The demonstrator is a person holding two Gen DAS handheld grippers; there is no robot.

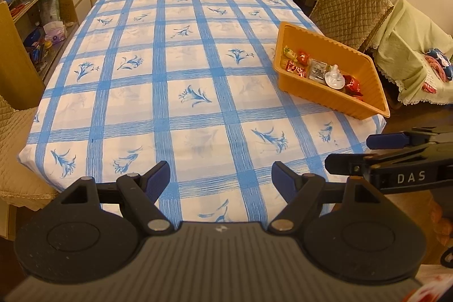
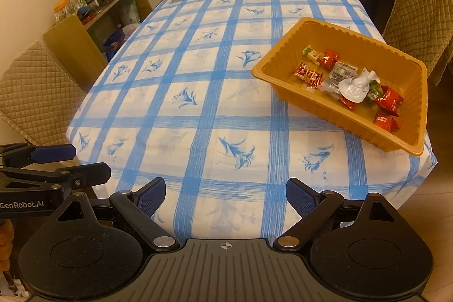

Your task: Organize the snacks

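Left wrist view: one orange tray [image 1: 365,75] stood at the table's [image 1: 175,81] right edge, holding small wrapped snacks [image 1: 296,67], mostly red, and one white piece. The left gripper [image 1: 220,177] hung over the near edge, jaws wide apart, empty. Right wrist view: the same tray [image 2: 283,58] held some nine snacks [image 2: 308,74]; the right gripper [image 2: 225,190] was likewise spread, holding nothing.

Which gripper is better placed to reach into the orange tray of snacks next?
Right, probably. The orange tray sits on the table's right side, ahead of the right gripper. The left gripper faces bare tablecloth, with the tray off to its right. Both are open and empty.
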